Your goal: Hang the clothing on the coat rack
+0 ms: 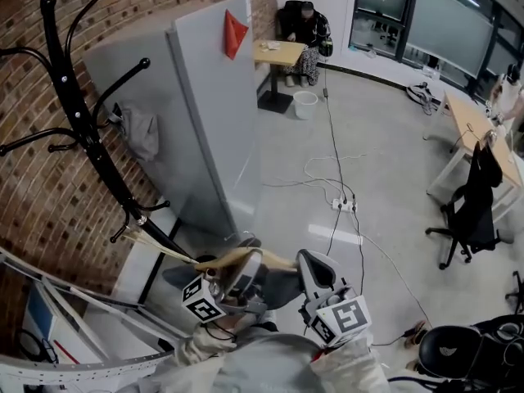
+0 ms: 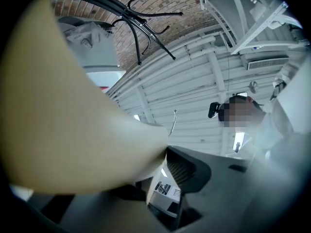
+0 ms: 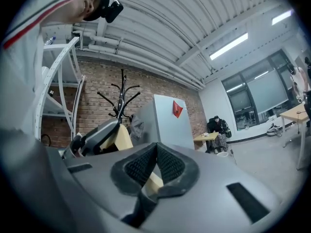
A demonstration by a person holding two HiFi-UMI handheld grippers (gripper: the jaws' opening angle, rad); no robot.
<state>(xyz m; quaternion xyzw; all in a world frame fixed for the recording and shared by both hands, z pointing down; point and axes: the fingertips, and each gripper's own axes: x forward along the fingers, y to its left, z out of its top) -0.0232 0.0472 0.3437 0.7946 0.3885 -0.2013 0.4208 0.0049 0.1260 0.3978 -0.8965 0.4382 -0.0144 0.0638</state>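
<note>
The left gripper [image 1: 243,262] is clamping its jaws on a wooden hanger [image 1: 214,259], which is filling most of the left gripper view. The right gripper [image 1: 314,264] is keeping its jaw tips together just beside the hanger's other end. Dark clothing [image 1: 274,289] is hanging under the hanger, low beside the black coat rack [image 1: 78,117], with the hanger's hook end close to the pole.

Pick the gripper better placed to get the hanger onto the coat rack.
Left, likely. The left gripper grips the wooden hanger on the side toward the coat rack; the right gripper sits farther away.
</note>
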